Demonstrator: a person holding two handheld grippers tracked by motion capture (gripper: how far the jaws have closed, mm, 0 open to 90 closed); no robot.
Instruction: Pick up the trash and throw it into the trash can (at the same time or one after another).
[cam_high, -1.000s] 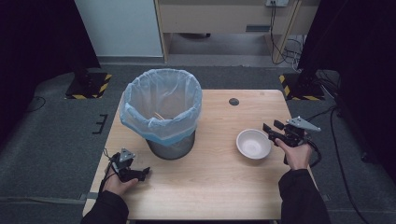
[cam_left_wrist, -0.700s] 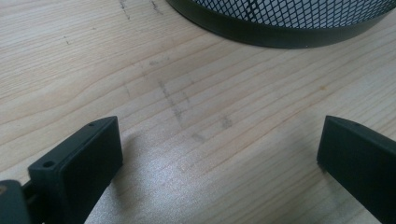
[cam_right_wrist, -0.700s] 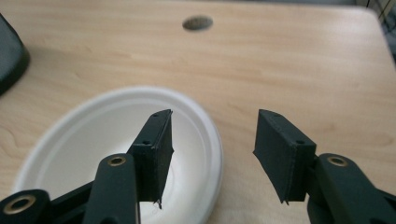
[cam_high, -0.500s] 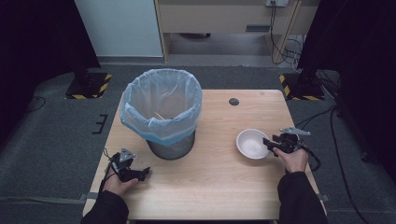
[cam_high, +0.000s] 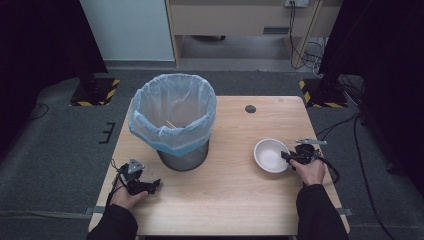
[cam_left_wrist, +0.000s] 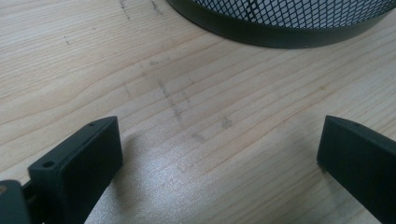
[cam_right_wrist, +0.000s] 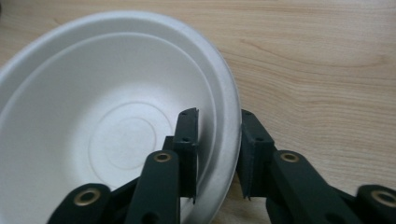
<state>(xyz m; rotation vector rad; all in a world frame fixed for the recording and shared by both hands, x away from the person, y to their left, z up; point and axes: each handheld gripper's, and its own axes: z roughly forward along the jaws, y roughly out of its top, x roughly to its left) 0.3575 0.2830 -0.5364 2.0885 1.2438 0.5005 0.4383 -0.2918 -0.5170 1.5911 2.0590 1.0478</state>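
Two black jaws of the right gripper straddle the rim of the white bowl, one inside the wall and one outside; they have just been closing, and in the right gripper view they stand narrow with the rim between them, though whether both pads press on it cannot be told for sure. In the high view this gripper sits at the bowl's near right edge, with the person's right hand behind it. The bowl stands upright on the wooden table, toward its right side, and looks empty.

Farther left, the left gripper lies low over the table near its front left corner, held in the left hand. In the left gripper view its jaws stand wide apart over bare wood, nothing between them. Just beyond it is the black mesh wastebasket with its pale blue bag liner, well apart from the bowl; its base shows at the top of the left gripper view.
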